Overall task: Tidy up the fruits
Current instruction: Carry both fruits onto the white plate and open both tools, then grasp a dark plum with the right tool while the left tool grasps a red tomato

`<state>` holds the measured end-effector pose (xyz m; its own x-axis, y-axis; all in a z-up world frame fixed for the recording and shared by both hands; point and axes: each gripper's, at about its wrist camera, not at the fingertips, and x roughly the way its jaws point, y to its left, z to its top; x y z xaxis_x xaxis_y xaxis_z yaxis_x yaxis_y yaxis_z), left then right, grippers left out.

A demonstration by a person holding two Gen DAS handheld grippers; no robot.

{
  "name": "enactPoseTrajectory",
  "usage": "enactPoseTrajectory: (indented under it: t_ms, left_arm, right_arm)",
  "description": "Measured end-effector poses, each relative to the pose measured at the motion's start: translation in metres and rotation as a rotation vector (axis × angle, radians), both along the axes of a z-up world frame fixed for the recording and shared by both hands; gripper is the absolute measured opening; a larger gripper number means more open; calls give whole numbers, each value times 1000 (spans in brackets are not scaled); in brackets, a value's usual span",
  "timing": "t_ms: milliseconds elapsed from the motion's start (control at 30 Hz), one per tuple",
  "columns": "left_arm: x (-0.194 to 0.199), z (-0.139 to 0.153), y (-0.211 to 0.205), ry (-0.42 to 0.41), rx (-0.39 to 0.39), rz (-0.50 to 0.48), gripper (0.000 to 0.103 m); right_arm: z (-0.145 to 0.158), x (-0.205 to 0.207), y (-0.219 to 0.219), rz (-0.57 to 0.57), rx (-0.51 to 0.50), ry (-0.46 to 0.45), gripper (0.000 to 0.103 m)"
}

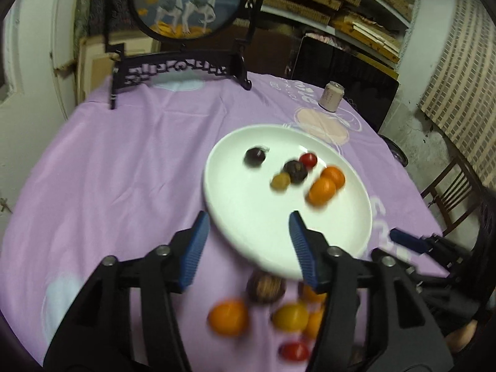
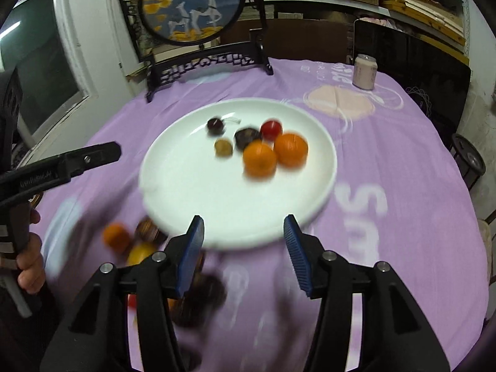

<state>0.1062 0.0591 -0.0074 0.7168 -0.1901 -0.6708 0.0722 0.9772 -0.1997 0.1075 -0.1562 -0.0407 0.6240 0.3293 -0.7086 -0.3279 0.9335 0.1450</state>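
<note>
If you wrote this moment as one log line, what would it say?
left gripper: open, empty | right gripper: open, empty | plate: six fruits | more fruit on purple cloth

Bare near half of the white plate (image 2: 192, 186); loose fruits (image 1: 229, 317) crowding its near-left rim.

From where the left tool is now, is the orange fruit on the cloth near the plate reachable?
Probably yes. The left tool is open and holds nothing, and the orange fruit lies on the cloth just below its fingers, apart from the walnut and yellow fruit. Nothing covers it.
</note>
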Motion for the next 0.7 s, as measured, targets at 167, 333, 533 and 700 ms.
enactPoseTrajectory:
  t_ms: [167, 333, 533, 700]
  left_arm:
    - [-50, -23, 5, 46, 27, -14, 63]
    - [-68, -32, 7, 62, 30, -22, 67]
    - [-82, -37, 8, 69, 37, -24, 69]
    - [-82, -46, 6, 101, 35, -34, 69]
  right_arm:
    - [-1, -35, -3, 2, -8, 11, 54]
    - [0, -47, 0, 5, -3, 15, 54]
    - [-9, -71, 2, 31, -31, 37, 56]
    - [-25, -89, 12, 111, -19, 107, 56]
